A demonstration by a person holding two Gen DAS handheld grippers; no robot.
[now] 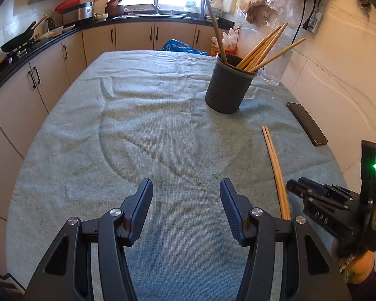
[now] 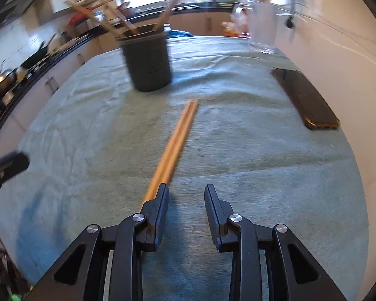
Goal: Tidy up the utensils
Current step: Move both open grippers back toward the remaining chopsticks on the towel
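Here, right gripper [image 2: 186, 195] jaws parted beside chopsticks [image 2: 174, 148], holder [image 2: 148, 60] beyond

cloth [image 1: 137, 125]: ribbed, matt teal towelling | chopsticks [image 2: 178, 135]: smooth pale wood | holder [image 1: 226, 87]: matt dark plastic, perforated | phone [image 1: 307, 124]: glossy black | left gripper [image 1: 186, 188] pads: ridged matt plastic, shiny metal pivots

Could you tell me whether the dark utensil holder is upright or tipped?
Upright: the utensil holder stands on its base on the towel, with chopsticks leaning out.
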